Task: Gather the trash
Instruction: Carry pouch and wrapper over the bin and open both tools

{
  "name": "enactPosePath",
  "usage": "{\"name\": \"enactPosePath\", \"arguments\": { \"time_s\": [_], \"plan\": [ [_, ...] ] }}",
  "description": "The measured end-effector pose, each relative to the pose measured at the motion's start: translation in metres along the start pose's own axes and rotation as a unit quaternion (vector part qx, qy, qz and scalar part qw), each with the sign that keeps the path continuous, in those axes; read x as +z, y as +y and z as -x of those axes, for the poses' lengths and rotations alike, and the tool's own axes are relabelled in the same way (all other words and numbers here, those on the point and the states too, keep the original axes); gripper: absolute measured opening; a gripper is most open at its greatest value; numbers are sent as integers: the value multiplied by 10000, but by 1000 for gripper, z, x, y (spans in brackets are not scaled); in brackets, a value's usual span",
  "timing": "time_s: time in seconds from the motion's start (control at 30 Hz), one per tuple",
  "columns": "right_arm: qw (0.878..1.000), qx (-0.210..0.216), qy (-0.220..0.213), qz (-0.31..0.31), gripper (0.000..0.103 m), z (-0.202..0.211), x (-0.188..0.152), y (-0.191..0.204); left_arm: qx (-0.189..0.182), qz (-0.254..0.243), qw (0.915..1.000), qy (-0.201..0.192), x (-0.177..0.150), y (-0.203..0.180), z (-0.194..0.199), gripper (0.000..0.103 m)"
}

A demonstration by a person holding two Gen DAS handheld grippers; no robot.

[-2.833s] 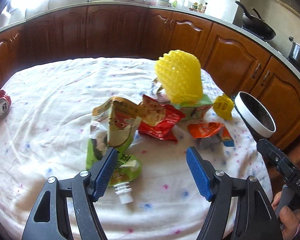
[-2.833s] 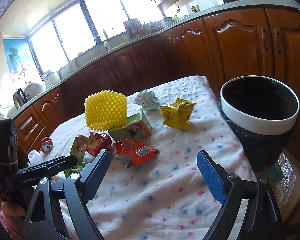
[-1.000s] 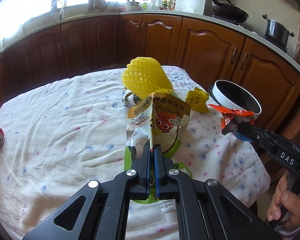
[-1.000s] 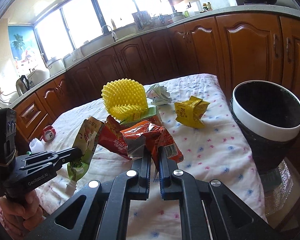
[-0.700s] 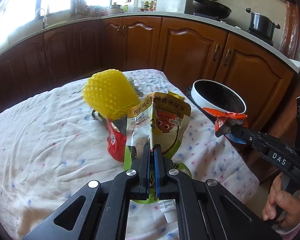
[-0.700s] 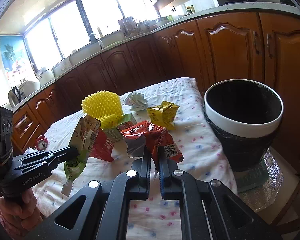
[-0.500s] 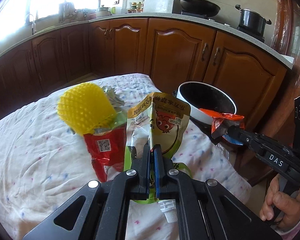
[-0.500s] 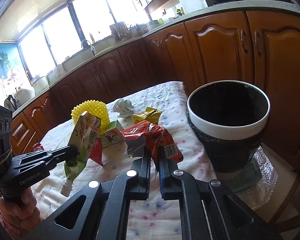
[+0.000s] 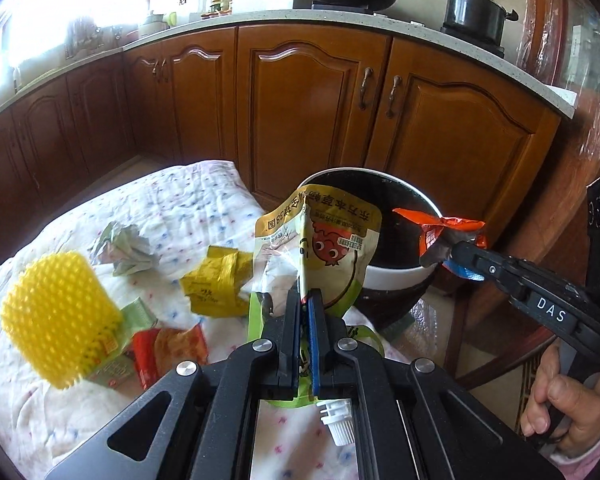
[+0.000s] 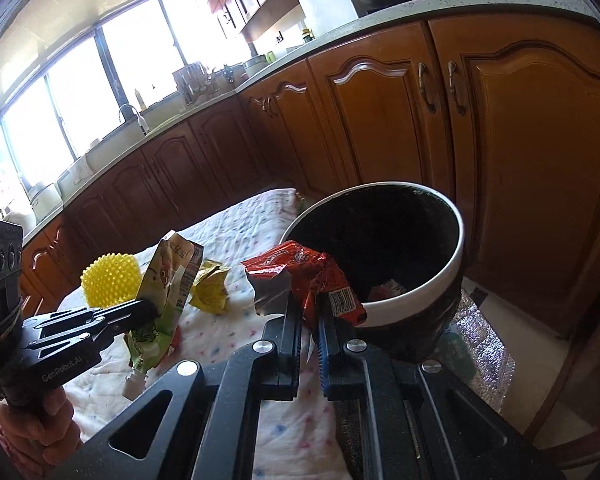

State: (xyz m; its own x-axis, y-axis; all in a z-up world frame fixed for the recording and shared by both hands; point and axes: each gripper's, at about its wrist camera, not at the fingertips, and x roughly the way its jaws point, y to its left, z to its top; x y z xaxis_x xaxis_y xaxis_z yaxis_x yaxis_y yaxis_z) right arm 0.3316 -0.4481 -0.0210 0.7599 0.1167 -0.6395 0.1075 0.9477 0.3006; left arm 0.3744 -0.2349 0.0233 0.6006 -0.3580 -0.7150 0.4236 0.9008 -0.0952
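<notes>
My left gripper point(image 9: 306, 300) is shut on a green and yellow drink pouch point(image 9: 328, 244) with a white spout, held above the table's right end; it also shows in the right wrist view point(image 10: 168, 276). My right gripper point(image 10: 309, 308) is shut on an orange-red snack wrapper point(image 10: 308, 272), held at the rim of the black bin with a white rim point(image 10: 416, 292). In the left wrist view the wrapper point(image 9: 440, 224) hangs over the bin point(image 9: 392, 276). Some trash lies in the bin's bottom.
On the white dotted tablecloth point(image 9: 180, 200) lie a yellow spiky foam net point(image 9: 56, 316), a yellow crumpled wrapper point(image 9: 216, 284), a crumpled paper ball point(image 9: 124, 248), a red packet point(image 9: 168, 348) and a green carton. Wooden cabinets point(image 9: 316, 112) stand behind the bin.
Both grippers closed on their trash, lifted it off the table and carried it right toward the bin. The orange-red wrapper now reaches the bin's rim.
</notes>
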Motion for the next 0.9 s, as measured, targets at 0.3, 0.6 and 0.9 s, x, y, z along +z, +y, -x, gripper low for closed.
{"name": "enactPosePath", "arguments": {
  "time_s": [0.3,0.6,0.9],
  "plan": [
    [9993,-305,223,66,7,-23,34,-24,-172,-207,9993,265,49,-16,-59,2],
    [9968,-501,591,196,7,-52,55,-37,-160,-158,9969,754,79,-24,-119,2],
    [9935,-583,956,191,12,-75,56,-48,-168,-162,9939,1078,99,-35,-161,3]
  ]
}}
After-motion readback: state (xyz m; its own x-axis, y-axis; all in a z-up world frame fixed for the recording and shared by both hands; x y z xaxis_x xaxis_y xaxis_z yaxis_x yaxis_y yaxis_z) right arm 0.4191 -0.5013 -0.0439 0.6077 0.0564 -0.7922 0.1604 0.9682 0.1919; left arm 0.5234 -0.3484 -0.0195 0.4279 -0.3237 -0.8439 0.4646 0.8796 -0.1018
